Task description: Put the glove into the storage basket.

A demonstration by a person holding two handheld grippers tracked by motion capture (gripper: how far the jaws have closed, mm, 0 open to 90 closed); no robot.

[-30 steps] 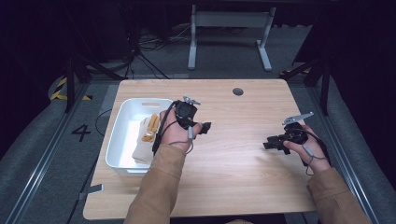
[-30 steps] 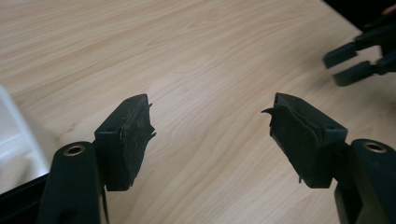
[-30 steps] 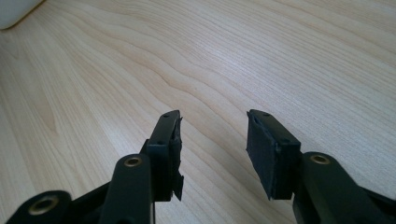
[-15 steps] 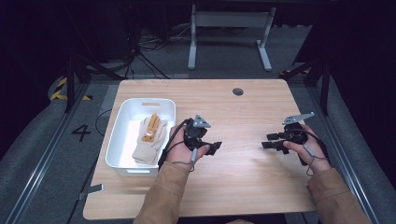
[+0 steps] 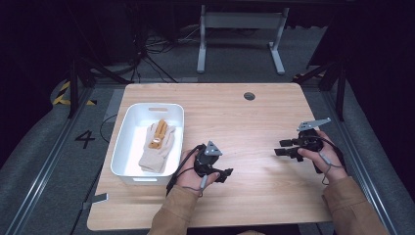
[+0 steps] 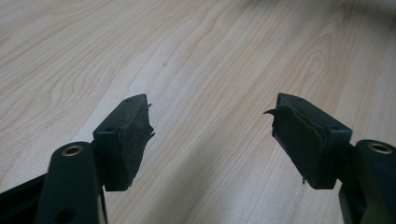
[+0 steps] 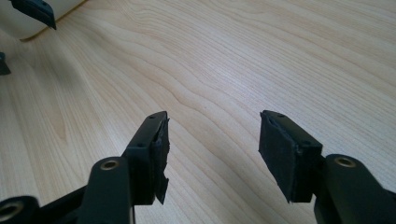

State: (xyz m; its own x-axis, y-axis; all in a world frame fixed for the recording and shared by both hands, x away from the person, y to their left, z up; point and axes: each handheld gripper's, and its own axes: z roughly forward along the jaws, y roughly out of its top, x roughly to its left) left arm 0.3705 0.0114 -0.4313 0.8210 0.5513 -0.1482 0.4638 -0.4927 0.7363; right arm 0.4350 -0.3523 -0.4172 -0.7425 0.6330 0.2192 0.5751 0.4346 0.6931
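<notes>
A pale wooden table [image 5: 254,127] is set on a dark workshop floor, and a white rectangular plastic bin [image 5: 128,142] is placed near its left edge. A beige knitted glove with an orange-brown patch [image 5: 155,146] is seen lying inside the bin, so the placing is judged done, with little left but drawing the hands clear. The left gripper [image 5: 226,174] is held just right of the bin and the right gripper [image 5: 278,147] well to the bin's right, each with jaws spread wide and nothing pinched between them.
</notes>
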